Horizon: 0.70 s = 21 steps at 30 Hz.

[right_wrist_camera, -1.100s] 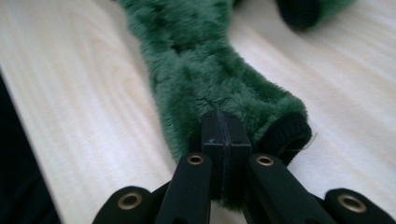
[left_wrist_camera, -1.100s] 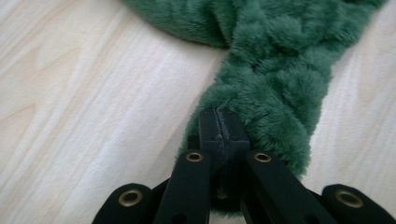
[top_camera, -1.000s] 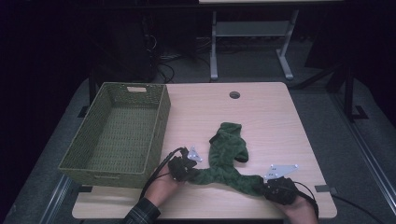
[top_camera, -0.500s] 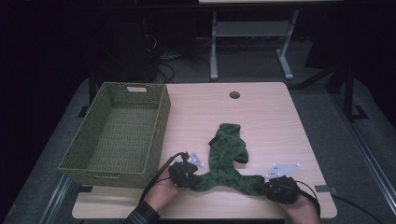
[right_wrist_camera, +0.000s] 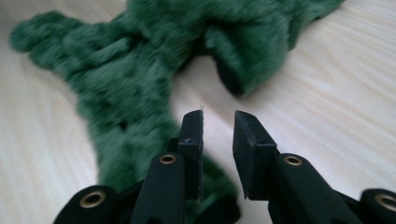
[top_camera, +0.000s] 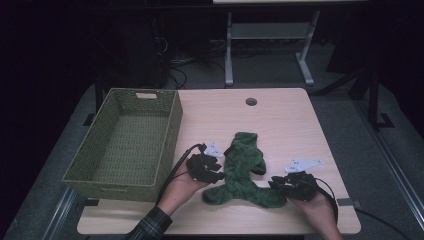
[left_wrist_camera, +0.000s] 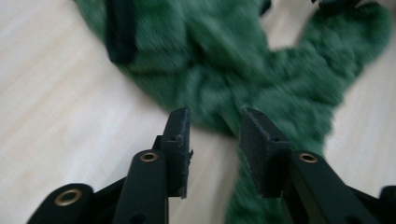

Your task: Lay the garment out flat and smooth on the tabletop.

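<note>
The green cloth (top_camera: pixel 243 170) lies flat on the worktop (top_camera: pixel 290 125), lower centre of the high view, right of the wicker basket (top_camera: pixel 127 142). Left gripper (left_wrist_camera: pixel 215 128) and right gripper (right_wrist_camera: pixel 217 126) — fingers just parted, gripping nothing — flank it; the gripper views show the gaps.

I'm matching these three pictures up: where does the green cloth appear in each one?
High view: green cloth low centre, between both grippers.
Left gripper view: across the top and right.
Right gripper view: top and left.
Shared landmark: the pale wooden table.
</note>
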Each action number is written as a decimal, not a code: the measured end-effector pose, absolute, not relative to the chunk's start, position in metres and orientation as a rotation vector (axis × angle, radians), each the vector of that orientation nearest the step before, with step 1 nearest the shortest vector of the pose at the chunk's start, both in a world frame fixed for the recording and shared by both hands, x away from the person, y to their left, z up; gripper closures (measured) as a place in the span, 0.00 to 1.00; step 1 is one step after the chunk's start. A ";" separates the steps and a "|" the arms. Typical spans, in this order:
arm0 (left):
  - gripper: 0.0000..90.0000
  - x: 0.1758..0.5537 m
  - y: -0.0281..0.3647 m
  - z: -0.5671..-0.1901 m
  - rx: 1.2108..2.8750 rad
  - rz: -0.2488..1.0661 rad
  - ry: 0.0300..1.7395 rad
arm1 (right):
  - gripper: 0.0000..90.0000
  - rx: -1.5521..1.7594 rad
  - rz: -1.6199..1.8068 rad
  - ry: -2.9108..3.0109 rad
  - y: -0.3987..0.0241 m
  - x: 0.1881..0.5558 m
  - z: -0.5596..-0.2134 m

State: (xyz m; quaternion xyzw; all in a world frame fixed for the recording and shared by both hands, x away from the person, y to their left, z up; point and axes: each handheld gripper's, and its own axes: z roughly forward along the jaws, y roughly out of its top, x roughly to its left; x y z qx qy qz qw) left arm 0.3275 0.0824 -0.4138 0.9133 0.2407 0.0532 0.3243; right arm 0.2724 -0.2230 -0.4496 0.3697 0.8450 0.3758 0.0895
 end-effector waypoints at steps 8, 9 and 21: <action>0.60 0.361 0.067 -0.409 2.392 0.210 0.642 | 0.73 1.171 1.150 2.492 -0.221 0.295 -0.454; 0.59 0.366 0.065 -0.409 2.382 0.212 0.645 | 0.72 1.173 1.144 2.496 -0.221 0.296 -0.455; 0.87 0.389 0.048 -0.418 2.368 0.137 0.611 | 0.69 1.201 1.092 2.528 -0.206 0.310 -0.467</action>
